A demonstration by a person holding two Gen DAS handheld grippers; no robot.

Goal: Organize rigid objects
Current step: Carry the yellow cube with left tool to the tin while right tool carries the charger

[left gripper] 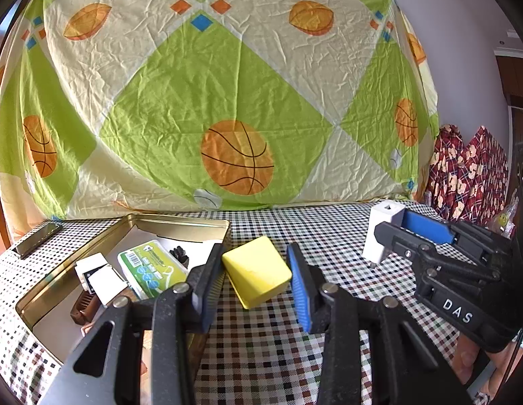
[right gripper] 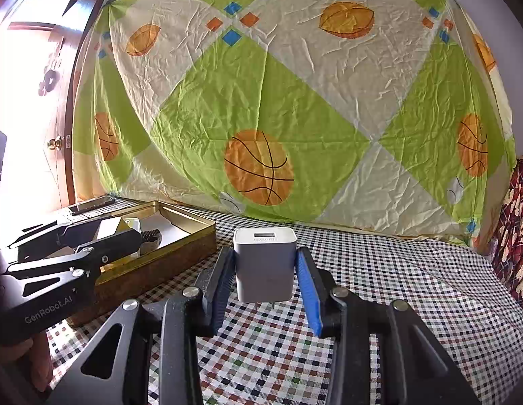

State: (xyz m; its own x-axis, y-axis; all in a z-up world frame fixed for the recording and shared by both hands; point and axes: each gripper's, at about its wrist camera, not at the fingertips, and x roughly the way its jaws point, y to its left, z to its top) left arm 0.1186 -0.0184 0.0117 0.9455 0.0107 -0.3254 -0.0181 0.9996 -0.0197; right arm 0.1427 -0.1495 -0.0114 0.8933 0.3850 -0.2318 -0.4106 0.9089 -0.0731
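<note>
Holding yellow block (left gripper: 257, 271) between my left gripper (left gripper: 254, 280) pads, tilted: rigid, light, smooth. Right gripper (right gripper: 265, 275) clamped on white charger (right gripper: 264, 263) flat sides: hard, slick; prongs below fingers.

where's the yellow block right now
In the left wrist view, the yellow block is held in the left claw, just right of the tin.

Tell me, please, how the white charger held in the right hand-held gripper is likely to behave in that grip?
The white charger looks like a rigid plastic block, so it probably won't deform between the right hand-held gripper pads. Its smooth, flat sides may be somewhat slippery. It seems small and likely light; the prongs visible underneath suggest it could tip if set down on that end.
</note>
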